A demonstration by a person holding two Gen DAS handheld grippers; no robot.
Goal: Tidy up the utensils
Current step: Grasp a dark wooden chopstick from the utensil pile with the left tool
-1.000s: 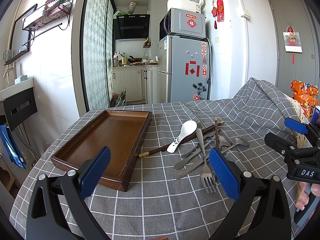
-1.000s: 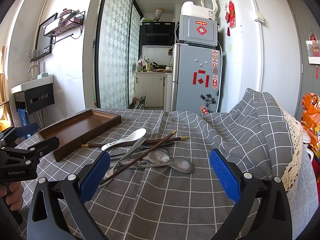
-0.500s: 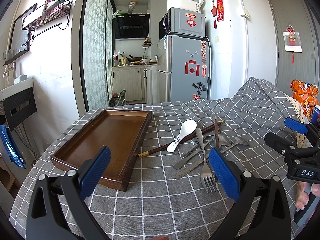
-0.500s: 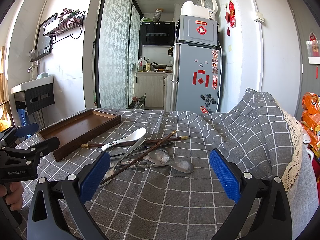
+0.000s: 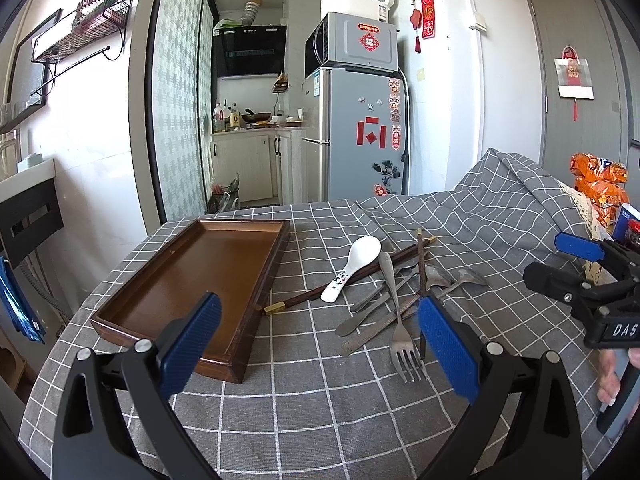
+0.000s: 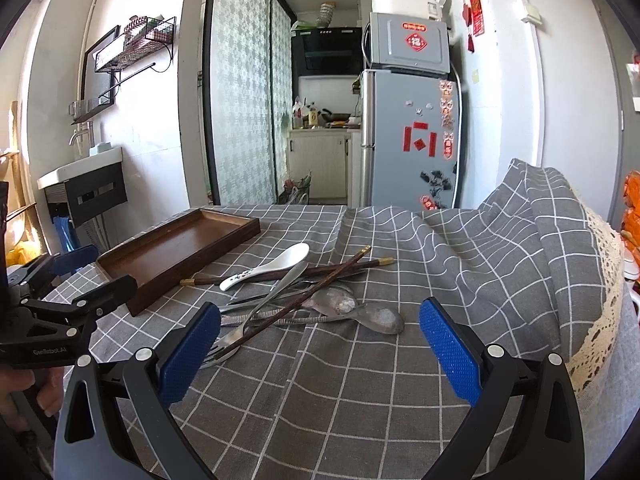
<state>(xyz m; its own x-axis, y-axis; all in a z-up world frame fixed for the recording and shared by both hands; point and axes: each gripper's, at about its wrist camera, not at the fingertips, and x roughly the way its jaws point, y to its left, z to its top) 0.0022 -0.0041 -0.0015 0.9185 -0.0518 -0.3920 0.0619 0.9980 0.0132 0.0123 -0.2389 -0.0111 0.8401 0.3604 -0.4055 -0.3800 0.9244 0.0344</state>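
currently the counter [image 5: 320, 420] is covered by a grey checked tablecloth [image 6: 360, 400], bunched into a high fold at the far right. a fridge [image 5: 360, 132] with a microwave [image 5: 352, 42] on top stands behind it, outside the work area.

wooden tray [image 5: 188, 280]: rectangular, dark brown, lying flat on the cloth at the left side of the counter, nothing inside it. it sits just left of the utensil pile, with the gold tip of one chopstick ending close beside its long right wall.

left hand-held gripper [image 5: 316, 348]: blue pads spread wide apart, gripping nothing, hovering over the near edge of the cloth between the tray corner and the fork. right hand-held gripper [image 6: 320, 348]: pads likewise wide apart and empty, low over the cloth just in front of the pile.

utensil pile, all loose on the cloth right of the tray, none in the tray:
- chopsticks [image 5: 344, 282], dark wood with gold ends, crossed over the metal pieces.
- fork [image 5: 400, 320], tines toward the near edge, close to the left gripper's right pad.
- white ceramic spoon [image 5: 356, 264], bowl pointing away, resting on one chopstick.
- metal spoons [image 6: 360, 312], two bowls side by side at the right of the pile, handles running under the chopsticks.
- further flat metal handles lie tangled beneath; type cannot be told.
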